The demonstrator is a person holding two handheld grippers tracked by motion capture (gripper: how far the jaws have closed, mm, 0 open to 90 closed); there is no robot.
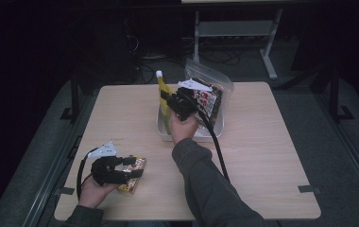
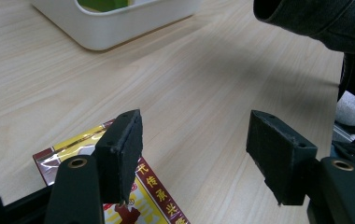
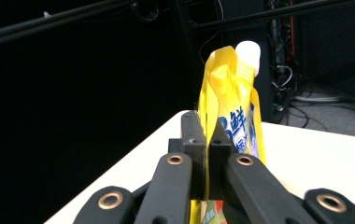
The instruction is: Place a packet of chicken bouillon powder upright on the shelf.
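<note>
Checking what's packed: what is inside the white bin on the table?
The white bin holds a clear bag of dark snacks and the yellow spouted pouch, pinched by the right claw; its bottom is hidden.

Pale wood-grain table top (image 2: 203,79), smooth and matt, with a glossy foil-like red and gold packet (image 2: 152,196) lying at 7 o'clock on it. Smooth white plastic tub (image 2: 119,25) toward 12 o'clock, holding a shiny yellow film pouch (image 3: 231,107) with a white plastic cap and a crinkled clear plastic bag (image 1: 215,82). Matt black, slightly rough pads (image 2: 129,144) on hard black plastic jaws with brass-coloured metal rivets.
</note>
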